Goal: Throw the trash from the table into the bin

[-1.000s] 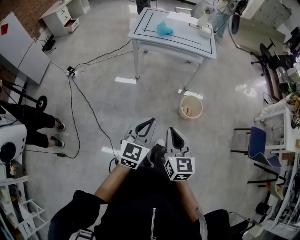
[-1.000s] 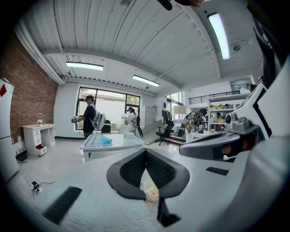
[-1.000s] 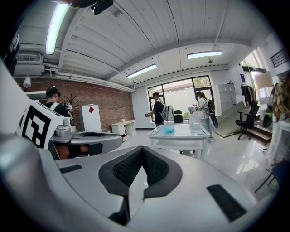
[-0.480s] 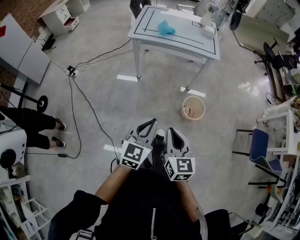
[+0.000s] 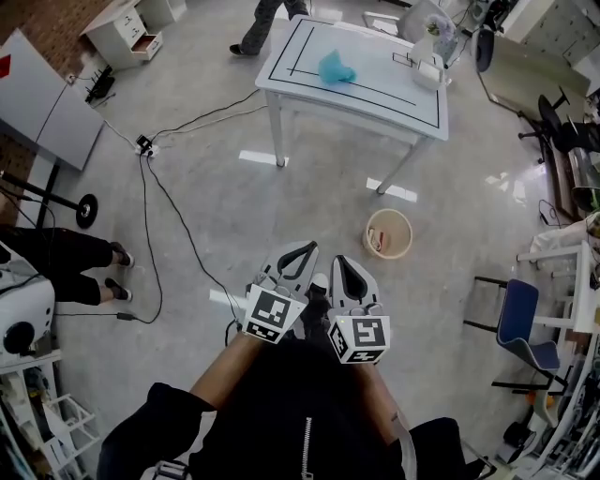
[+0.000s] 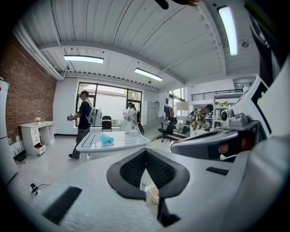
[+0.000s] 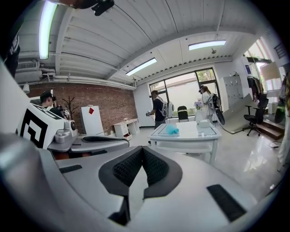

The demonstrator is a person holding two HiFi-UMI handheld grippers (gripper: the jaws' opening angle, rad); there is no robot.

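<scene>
I hold the left gripper [image 5: 296, 253] and right gripper [image 5: 345, 266] side by side at my chest, pointing ahead and slightly down. Both jaw pairs are together, empty. Blue trash [image 5: 336, 68] lies on the table [image 5: 394, 94], well ahead. The bin [image 5: 388, 233] is nearer, ahead-right.

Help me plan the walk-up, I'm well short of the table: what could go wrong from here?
The floor cable runs toward your feet; you could trip. The bin stands on the floor between you and the table; a step could knock it over. A person walks by the table's far corner, near the blue trash; you might collide.
</scene>
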